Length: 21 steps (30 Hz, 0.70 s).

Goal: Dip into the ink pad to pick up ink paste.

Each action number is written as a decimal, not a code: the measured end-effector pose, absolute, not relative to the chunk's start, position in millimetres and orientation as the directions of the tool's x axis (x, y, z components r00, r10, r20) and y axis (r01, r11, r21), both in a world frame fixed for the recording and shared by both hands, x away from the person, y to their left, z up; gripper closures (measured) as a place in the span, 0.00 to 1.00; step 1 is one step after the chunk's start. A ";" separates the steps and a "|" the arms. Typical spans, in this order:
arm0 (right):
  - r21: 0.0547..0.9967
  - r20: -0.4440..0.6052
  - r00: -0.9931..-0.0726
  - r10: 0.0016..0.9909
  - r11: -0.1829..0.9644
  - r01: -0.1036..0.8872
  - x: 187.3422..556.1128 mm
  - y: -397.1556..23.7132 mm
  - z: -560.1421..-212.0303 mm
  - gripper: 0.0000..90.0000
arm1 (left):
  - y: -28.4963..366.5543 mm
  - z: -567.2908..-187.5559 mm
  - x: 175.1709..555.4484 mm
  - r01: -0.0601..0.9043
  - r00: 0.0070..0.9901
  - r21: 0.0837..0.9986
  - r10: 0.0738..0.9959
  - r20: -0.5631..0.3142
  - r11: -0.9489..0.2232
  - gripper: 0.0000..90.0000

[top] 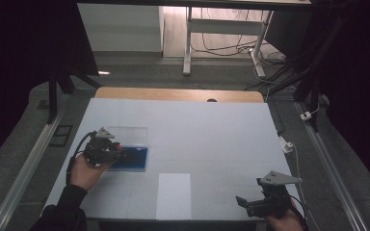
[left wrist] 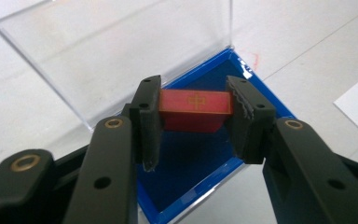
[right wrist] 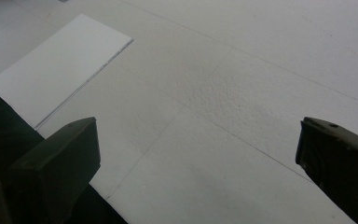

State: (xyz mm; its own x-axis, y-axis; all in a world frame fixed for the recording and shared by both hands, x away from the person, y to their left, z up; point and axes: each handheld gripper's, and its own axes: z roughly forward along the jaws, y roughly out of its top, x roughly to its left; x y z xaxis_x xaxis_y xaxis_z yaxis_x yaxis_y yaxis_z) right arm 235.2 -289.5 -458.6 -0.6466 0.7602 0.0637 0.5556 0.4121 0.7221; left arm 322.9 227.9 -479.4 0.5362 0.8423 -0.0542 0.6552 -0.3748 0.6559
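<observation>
Here white table, dim room; left gripper jaws clamp red block; right gripper jaws wide.

Left gripper at blue box, clear lid raised; right gripper near white sheet.

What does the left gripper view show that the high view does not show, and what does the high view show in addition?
Left gripper view: the left gripper is shut on a small red block with a gold mark, held above the blue inside of the box.

High view: the right gripper at the near right edge of the table, its jaws open with nothing between them, and a white sheet near the front edge.

Both views: the blue box with its clear lid standing open, on the white table.
</observation>
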 end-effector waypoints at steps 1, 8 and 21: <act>0.722 0.064 -0.646 0.760 0.412 0.556 235.1 -289.5 -458.6 0.00 | 227.1 -478.5 322.0 0.653 0.539 0.658 0.840 -0.054 -0.376 0.65; 0.722 0.062 -0.647 0.760 0.414 0.555 235.1 -289.1 -458.6 0.00 | 222.1 -472.7 316.7 0.630 0.561 0.672 0.827 -0.049 -0.388 0.65; 0.724 0.060 -0.649 0.759 0.415 0.552 234.8 -288.6 -458.8 0.00 | 202.3 -462.0 306.2 0.581 0.622 0.695 0.781 -0.045 -0.423 0.65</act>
